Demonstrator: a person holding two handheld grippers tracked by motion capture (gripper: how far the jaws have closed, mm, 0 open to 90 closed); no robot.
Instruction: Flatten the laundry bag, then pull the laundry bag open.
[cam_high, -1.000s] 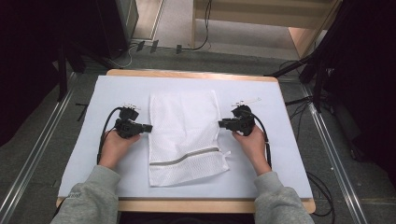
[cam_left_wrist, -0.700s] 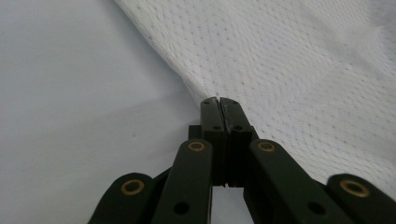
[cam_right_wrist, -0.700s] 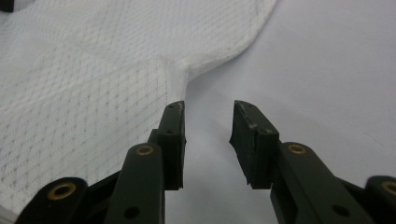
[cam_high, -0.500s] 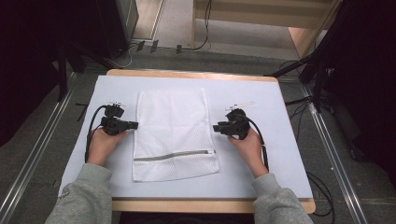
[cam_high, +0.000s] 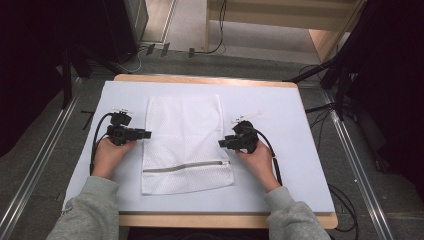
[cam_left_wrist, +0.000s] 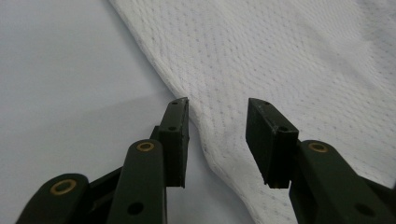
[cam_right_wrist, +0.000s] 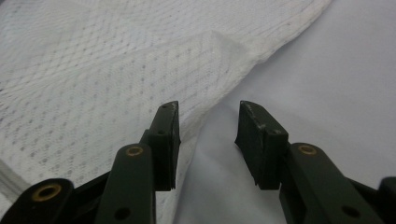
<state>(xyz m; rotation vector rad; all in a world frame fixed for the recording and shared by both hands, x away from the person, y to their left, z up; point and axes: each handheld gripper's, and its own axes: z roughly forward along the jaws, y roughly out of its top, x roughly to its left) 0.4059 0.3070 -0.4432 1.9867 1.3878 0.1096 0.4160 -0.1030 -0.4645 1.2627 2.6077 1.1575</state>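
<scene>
A white mesh laundry bag (cam_high: 185, 140) with a grey zipper (cam_high: 185, 166) near its front end lies flat on the pale mat (cam_high: 280, 115). My left gripper (cam_high: 149, 134) is at the bag's left edge, level and pointing right. Its jaws have just been opening, and in the left gripper view the gripper (cam_left_wrist: 218, 102) stands open with the bag's edge (cam_left_wrist: 280, 56) loose between the pads. My right gripper (cam_high: 221, 143) is at the bag's right edge, pointing left. Its jaws have also been opening. In the right gripper view it (cam_right_wrist: 208, 106) is open, with the bag's hem (cam_right_wrist: 93, 70) lying slack by one pad.
The mat covers a wooden table (cam_high: 200, 219). A person's hands and grey sleeves (cam_high: 95, 210) come in from the front. Cables (cam_high: 272, 160) trail from both grippers. Metal rails (cam_high: 35, 170) run along the floor on both sides, and dark equipment (cam_high: 115, 25) stands behind the table.
The bag has shifted left and now lies spread flat instead of skewed at its front. The left hand moved left with it, and both grippers' jaws have opened off the bag's edges.
</scene>
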